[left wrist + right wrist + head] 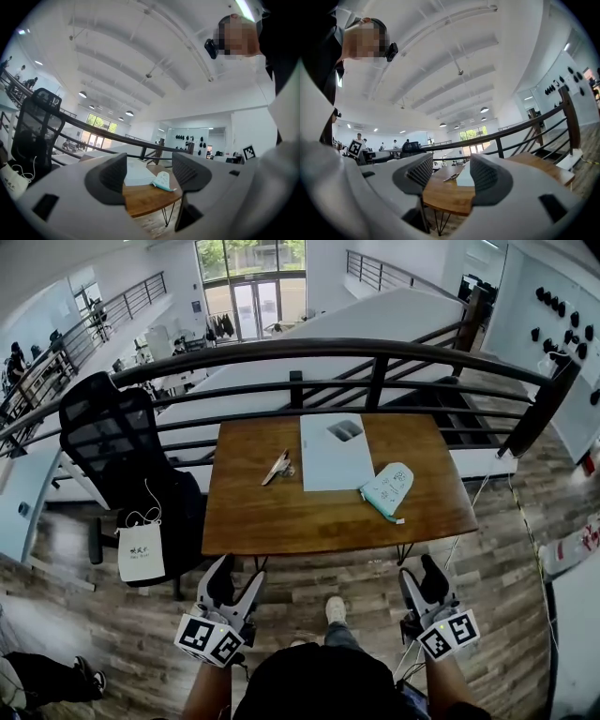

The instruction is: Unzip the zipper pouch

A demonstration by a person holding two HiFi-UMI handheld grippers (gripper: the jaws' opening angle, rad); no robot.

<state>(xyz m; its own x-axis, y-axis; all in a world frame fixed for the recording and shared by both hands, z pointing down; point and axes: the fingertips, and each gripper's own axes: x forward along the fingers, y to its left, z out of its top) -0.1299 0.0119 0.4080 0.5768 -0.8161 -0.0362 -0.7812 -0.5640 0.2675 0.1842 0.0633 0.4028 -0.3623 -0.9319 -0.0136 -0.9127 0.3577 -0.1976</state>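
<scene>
1. Head view: a mint-green fabric zipper pouch (387,489) lies flat on the brown wooden table (281,521), on its right half and close to the near edge. Its darker zipper side faces that edge.
   - The left gripper (236,577) and right gripper (422,576) hang short of the near edge, well apart from the pouch, so I judge the unzipping has not begun.
   - A white rectangular sheet (335,454) lies just left of the pouch, touching or nearly so.
   - A small metal tool (277,468) lies left of the sheet.
   - A black mesh office chair (122,442) with a white tote bag (141,552) stands off the left edge, and a dark metal railing (375,357) runs behind the far edge.
   - Nothing lies between the grippers and the pouch.

2. Left gripper view: the left gripper (150,174) has its jaws apart with nothing in them. The pouch (162,180) shows between them, far ahead on the table (150,201).

3. Right gripper view: the right gripper (447,176) also has its jaws wide apart and empty. The sheet (465,178) and tool (451,177) show in the gap, but the pouch does not.

4. Risks, as I judge them:
   - The pouch lies loose, so a pull on the zipper with no second grip would drag it, perhaps off the near edge or onto the sheet.
   - The zipper pull is too small to make out, and the broad pads may pinch fabric instead.
</scene>
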